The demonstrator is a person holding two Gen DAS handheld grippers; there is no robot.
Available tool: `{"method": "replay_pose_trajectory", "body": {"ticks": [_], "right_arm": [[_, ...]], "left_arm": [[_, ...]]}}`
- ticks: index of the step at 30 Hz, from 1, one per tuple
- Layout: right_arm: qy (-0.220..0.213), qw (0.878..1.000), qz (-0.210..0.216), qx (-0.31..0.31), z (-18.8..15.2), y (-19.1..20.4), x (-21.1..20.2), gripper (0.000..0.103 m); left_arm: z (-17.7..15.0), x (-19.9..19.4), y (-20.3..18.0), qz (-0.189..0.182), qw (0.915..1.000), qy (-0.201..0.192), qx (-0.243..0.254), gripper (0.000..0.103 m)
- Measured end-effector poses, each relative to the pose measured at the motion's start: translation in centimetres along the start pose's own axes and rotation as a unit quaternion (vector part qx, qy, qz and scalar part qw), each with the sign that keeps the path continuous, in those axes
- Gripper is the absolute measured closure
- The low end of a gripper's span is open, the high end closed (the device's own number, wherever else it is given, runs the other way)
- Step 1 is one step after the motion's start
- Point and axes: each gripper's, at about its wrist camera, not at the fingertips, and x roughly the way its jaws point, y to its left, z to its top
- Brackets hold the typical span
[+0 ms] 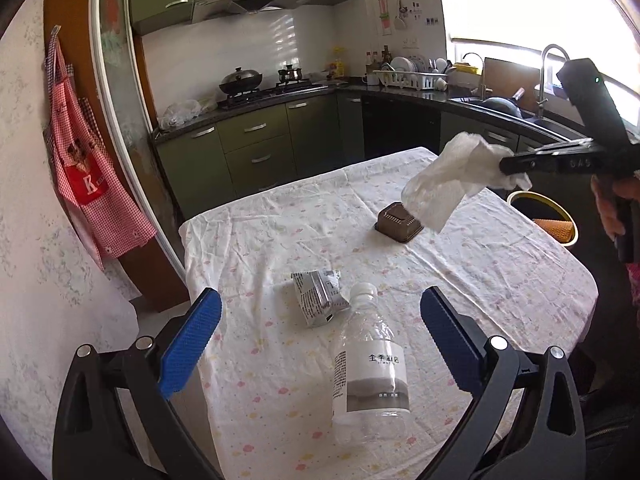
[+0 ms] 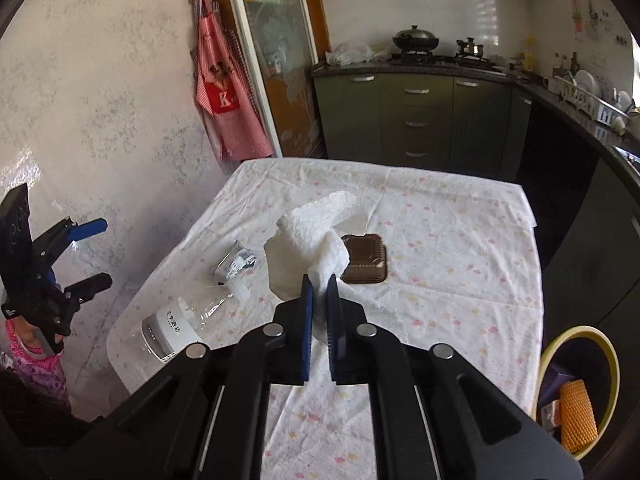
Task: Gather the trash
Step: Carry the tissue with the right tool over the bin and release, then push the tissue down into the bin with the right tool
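Note:
My right gripper (image 2: 319, 280) is shut on a crumpled white paper towel (image 2: 310, 236), lifted above the table; the left wrist view shows the same towel (image 1: 452, 178) hanging from its closed black jaws (image 1: 505, 166). My left gripper (image 1: 320, 304) stands open over the near table, its blue pads (image 1: 188, 346) empty. Between and ahead of them lie a clear plastic bottle (image 1: 370, 364) on its side and a crushed grey carton (image 1: 318, 294). A brown plastic tray (image 1: 399, 222) sits upside down farther back. In the right wrist view the left gripper (image 2: 94, 250) is at the left edge.
The table wears a white flowered cloth (image 1: 280, 236). A yellow-rimmed bin (image 2: 576, 392) with trash inside stands on the floor by the table's right side. Green cabinets, stove and sink line the far walls. A red apron (image 1: 86, 172) hangs at left.

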Motion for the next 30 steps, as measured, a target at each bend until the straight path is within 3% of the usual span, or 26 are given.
{"method": "replay_pose_trajectory", "body": {"ticks": [6, 11, 16, 22, 23, 24, 26, 30], "right_arm": [[-0.04, 0.994, -0.094, 0.05, -1.6, -5.2, -6.7, 0.097], [-0.031, 0.974, -0.184, 0.127, -5.2, -12.6, -9.6, 0.096], [0.0, 0.949, -0.248, 0.195, -9.3, -20.2, -9.6, 0.096], [0.042, 0.933, -0.259, 0.247, -12.6, -26.5, -6.4, 0.096], [0.048, 0.931, -0.26, 0.252, -13.0, -27.2, -5.9, 0.091], [0.056, 0.928, -0.263, 0.258, -13.4, -27.9, -5.4, 0.07], [0.056, 0.918, -0.286, 0.271, -14.2, -28.9, -5.0, 0.041], [0.033, 0.914, -0.3, 0.272, -14.7, -28.7, -5.8, 0.041]], "left_arm": [[2.4, -0.3, -3.2, -0.021, 0.9984, -0.019, 0.049, 0.005], [4.6, 0.0, -5.4, -0.059, 0.9964, -0.029, 0.053, 0.005], [6.0, 1.0, -7.5, -0.081, 0.9949, -0.02, 0.056, 0.005], [7.1, 1.5, -9.4, -0.084, 0.9933, -0.015, 0.077, 0.005], [7.3, 1.6, -9.7, -0.086, 0.993, -0.013, 0.08, 0.005], [7.4, 1.6, -9.8, -0.087, 0.9927, -0.011, 0.082, 0.005], [7.6, 1.8, -10.1, -0.084, 0.9926, -0.01, 0.088, 0.005], [7.8, 2.3, -10.1, -0.092, 0.992, 0.002, 0.087, 0.005]]}}
